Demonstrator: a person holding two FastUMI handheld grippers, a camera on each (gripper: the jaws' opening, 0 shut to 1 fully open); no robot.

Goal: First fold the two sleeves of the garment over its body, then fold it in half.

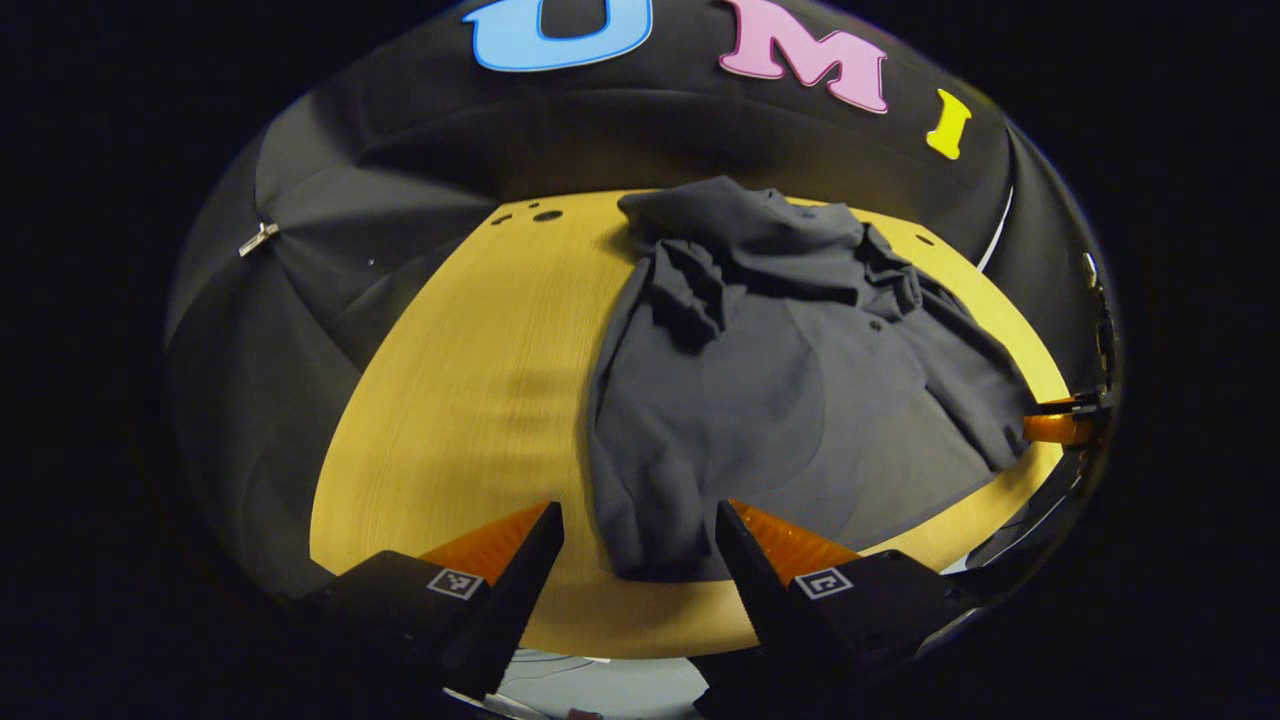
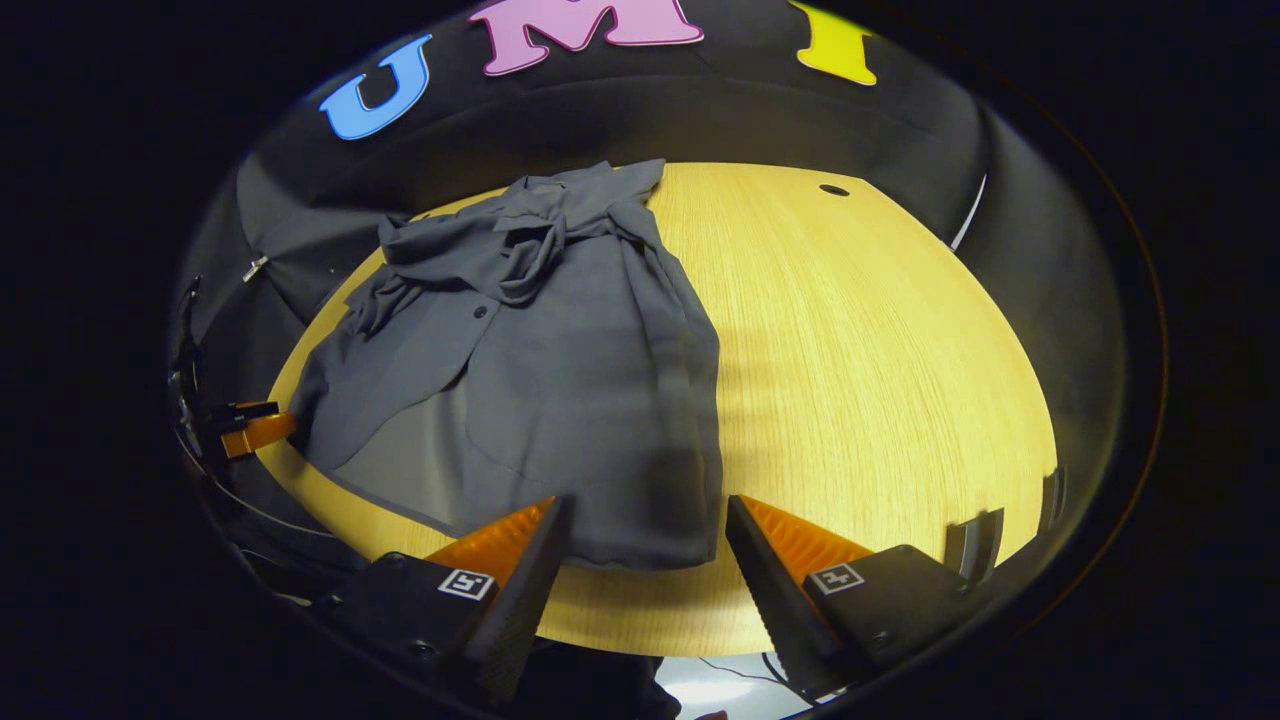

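Observation:
A dark grey shirt (image 1: 790, 400) lies flat on the yellow wooden table (image 1: 470, 400), collar at the far end. One sleeve (image 1: 690, 290) is bunched over the body near the collar; the other (image 1: 960, 370) lies slanted along the far side. My left gripper (image 1: 638, 510) is open, with the near hem corner (image 1: 650, 545) between its fingers. In the right gripper view the same shirt (image 2: 580, 380) shows, and my right gripper (image 2: 648, 505) is open astride the other hem corner (image 2: 660, 540). Each gripper also shows small at the other view's edge: right gripper (image 1: 1060, 428), left gripper (image 2: 255, 428).
Bare table top (image 2: 880, 360) stretches to the side of the shirt. Small round holes (image 1: 547, 215) sit near the table's far edge, with another hole (image 2: 833, 190) in the right gripper view. A metal clip (image 1: 258, 238) hangs on the black cloth wall.

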